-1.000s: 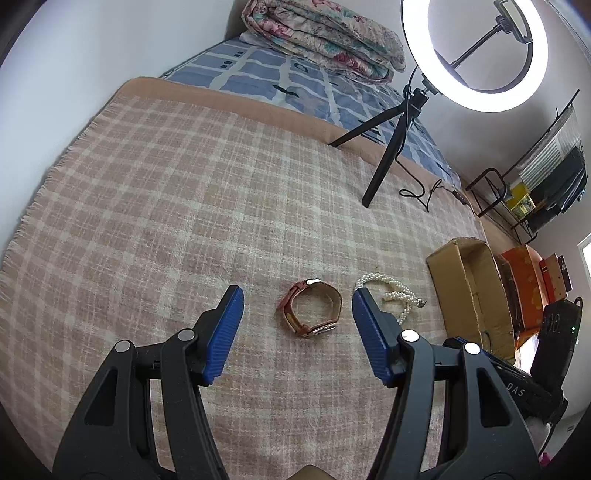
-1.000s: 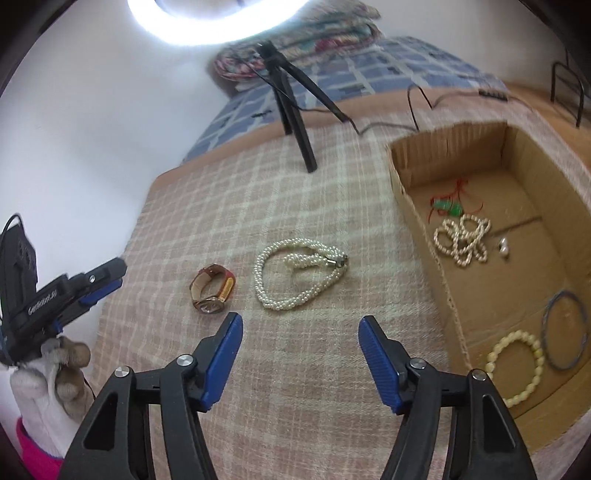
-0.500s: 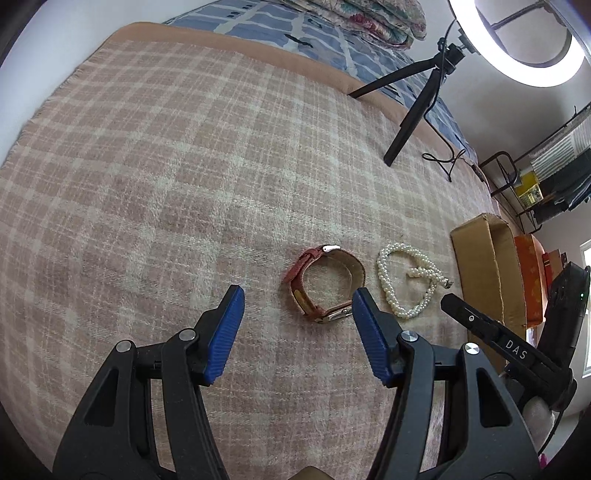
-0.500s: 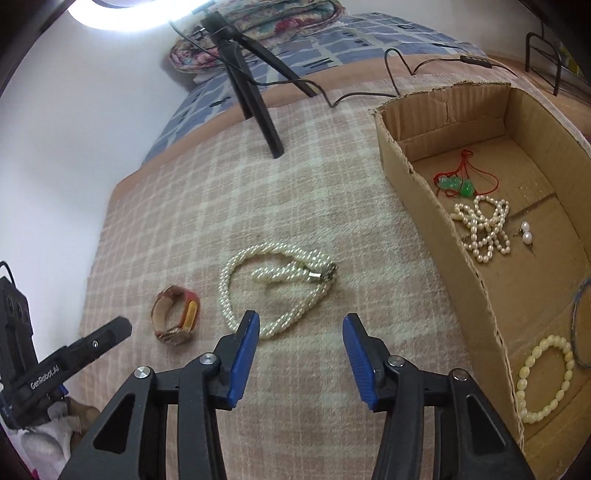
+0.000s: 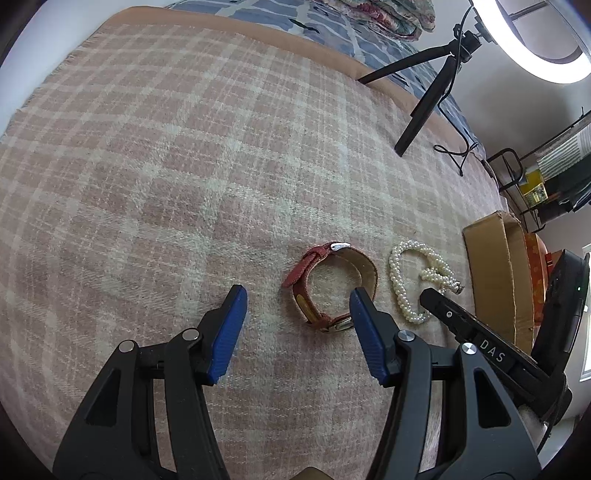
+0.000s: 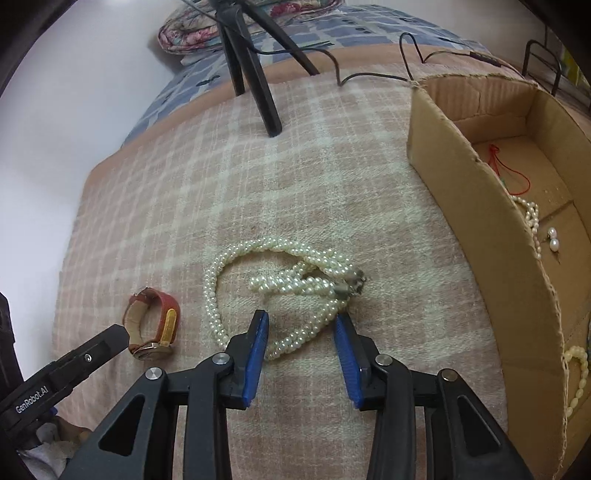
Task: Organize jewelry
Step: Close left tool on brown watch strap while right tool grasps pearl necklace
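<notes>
A red-strapped watch [image 5: 330,287] lies on the pink checked blanket; it also shows in the right wrist view [image 6: 153,323]. A twisted white pearl necklace [image 6: 280,286] lies to its right, also in the left wrist view [image 5: 419,282]. My left gripper [image 5: 297,295] is open, low over the blanket, with its right finger beside the watch face. My right gripper [image 6: 300,321] is open, its jaws either side of the necklace's near strand. The cardboard box [image 6: 469,192] at the right holds pearls, a red cord and a bead bracelet.
A black tripod [image 6: 255,70] with a ring light [image 5: 535,44] stands at the back, its cable [image 6: 373,62] trailing across the blanket. Folded bedding [image 5: 373,14] lies at the far edge. A wire rack [image 5: 546,173] stands beyond the box.
Both grippers have moved forward and down. The right gripper has narrowed and now straddles the necklace. The left gripper has closed in on the watch.
</notes>
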{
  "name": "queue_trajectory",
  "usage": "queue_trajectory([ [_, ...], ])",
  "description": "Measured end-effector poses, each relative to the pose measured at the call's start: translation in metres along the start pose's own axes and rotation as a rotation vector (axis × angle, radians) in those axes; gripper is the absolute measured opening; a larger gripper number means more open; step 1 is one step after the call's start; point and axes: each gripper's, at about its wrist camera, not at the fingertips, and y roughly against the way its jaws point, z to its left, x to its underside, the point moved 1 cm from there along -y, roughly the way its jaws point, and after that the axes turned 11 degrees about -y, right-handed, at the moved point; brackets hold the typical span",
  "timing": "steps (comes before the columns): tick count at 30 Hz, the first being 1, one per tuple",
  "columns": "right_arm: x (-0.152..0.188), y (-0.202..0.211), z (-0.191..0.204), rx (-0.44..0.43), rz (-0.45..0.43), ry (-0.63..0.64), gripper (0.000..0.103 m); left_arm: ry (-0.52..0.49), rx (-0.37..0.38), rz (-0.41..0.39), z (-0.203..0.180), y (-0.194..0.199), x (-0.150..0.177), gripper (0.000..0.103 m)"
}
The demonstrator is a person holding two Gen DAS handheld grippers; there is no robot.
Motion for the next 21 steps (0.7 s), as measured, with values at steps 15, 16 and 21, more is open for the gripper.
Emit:
queue_trajectory([
  [15,0.005,0.001,0.006,0.050,-0.063,0.134,0.008,-0.048,-0.082,0.013,-0.004,-0.019,0.002,0.020],
  [16,0.005,0.002,0.005,0.045,-0.062,0.132,0.008,-0.045,-0.090,0.012,-0.002,-0.019,0.002,0.014],
  [21,0.005,0.012,0.003,0.024,-0.079,0.131,0.006,-0.029,-0.071,0.007,0.005,-0.013,0.003,0.009],
])
